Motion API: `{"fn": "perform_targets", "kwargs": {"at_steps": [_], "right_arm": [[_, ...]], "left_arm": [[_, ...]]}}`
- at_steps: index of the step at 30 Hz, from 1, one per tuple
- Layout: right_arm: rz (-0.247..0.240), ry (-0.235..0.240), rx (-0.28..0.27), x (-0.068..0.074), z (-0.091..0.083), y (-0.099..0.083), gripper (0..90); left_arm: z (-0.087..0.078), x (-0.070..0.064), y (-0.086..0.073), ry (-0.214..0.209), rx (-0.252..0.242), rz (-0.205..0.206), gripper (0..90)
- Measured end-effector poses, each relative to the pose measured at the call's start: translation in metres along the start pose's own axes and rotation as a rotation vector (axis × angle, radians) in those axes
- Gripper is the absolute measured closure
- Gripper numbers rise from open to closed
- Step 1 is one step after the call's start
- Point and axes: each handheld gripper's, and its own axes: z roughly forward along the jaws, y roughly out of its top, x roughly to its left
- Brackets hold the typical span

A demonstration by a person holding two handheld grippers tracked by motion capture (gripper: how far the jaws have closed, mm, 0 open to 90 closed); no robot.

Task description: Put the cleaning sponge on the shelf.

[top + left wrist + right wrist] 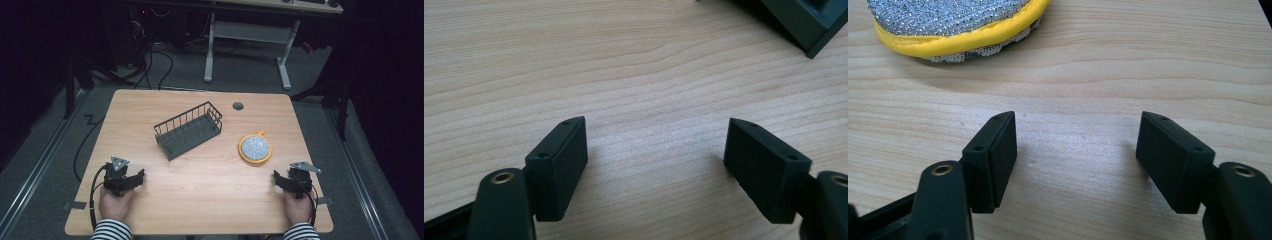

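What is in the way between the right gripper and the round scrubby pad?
Nothing visible. The right gripper sits open on the table, and only bare wood lies between it and the pad. The basket stands off to the left, out of that path.

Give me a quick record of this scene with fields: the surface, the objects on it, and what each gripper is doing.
surface: wooden table
objects: dark wire basket, empty; round yellow-rimmed scrubber, right of the basket
left gripper: open, holds nothing, low over bare wood
right gripper: open, holds nothing, scrubber just ahead
contact: neither gripper touches an object
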Motion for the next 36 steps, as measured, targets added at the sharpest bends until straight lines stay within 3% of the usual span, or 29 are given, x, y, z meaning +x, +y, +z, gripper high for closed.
{"fn": "perform_targets", "kwargs": {"at_steps": [15,21,24,28,30,36], "right_arm": [[-0.008,0.000,-0.001,0.000,0.000,0.000,32.6],[-0.015,0.010,0.002,0.001,0.000,0.000,32.0],[-0.015,0.011,0.002,0.001,0.000,0.000,31.9],[-0.015,0.011,0.002,0.001,0.000,0.000,31.9],[-0.016,0.011,0.002,0.001,0.000,0.000,32.0],[-0.015,0.011,0.002,0.001,0.000,0.000,31.9]], "left_arm": [[0.000,0.000,0.000,-0.001,0.000,-0.010,26.2],[-0.001,-0.001,0.000,-0.008,0.008,0.010,25.4],[-0.001,-0.001,0.001,-0.015,0.012,0.011,26.4],[-0.006,-0.001,0.005,-0.040,0.003,-0.028,26.3],[-0.008,-0.004,0.007,-0.049,-0.013,-0.032,26.7],[-0.011,-0.010,0.016,-0.076,0.002,-0.015,30.2]]}}
